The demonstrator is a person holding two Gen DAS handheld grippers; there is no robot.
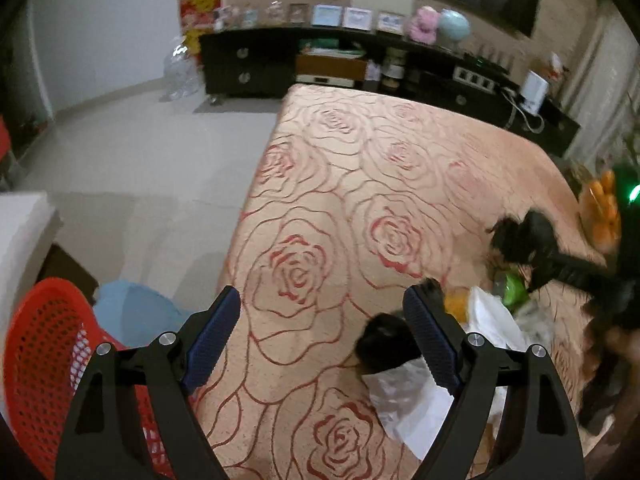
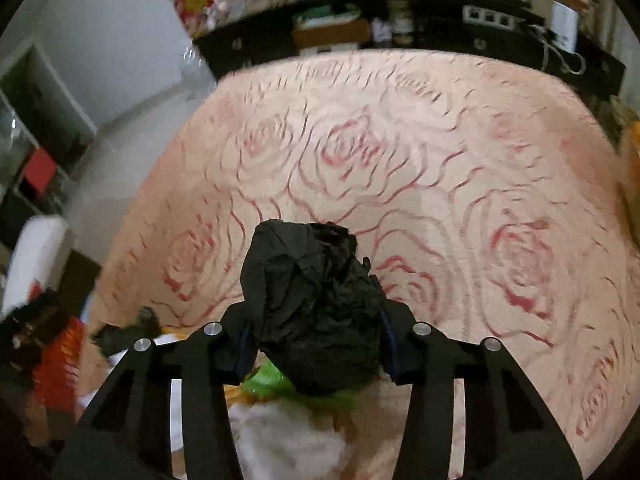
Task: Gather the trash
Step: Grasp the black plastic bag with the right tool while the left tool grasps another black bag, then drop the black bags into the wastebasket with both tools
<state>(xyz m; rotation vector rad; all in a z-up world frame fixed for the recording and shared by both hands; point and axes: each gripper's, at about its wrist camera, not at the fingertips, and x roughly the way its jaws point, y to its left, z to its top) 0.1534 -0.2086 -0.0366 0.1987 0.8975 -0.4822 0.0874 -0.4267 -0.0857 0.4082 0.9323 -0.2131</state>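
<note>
My right gripper (image 2: 316, 316) is shut on a crumpled black bag (image 2: 316, 300) and holds it above the rose-patterned table (image 2: 440, 140). Under it lie a green wrapper (image 2: 266, 380) and white paper (image 2: 288, 444). In the left wrist view my left gripper (image 1: 328, 308) is open and empty over the table (image 1: 340, 160). Beside its right finger lie a small black wad (image 1: 380, 342), white paper (image 1: 412, 404), an orange scrap (image 1: 456, 300) and the green wrapper (image 1: 512, 286). The right gripper with its black bag (image 1: 520, 236) shows at the right.
A red mesh basket (image 1: 44, 368) stands off the table's left edge by a blue object (image 1: 132, 312); it also shows in the right wrist view (image 2: 60, 364). A dark cabinet (image 1: 360, 68) with frames and toys lines the far wall. Oranges (image 1: 604, 212) sit at the right.
</note>
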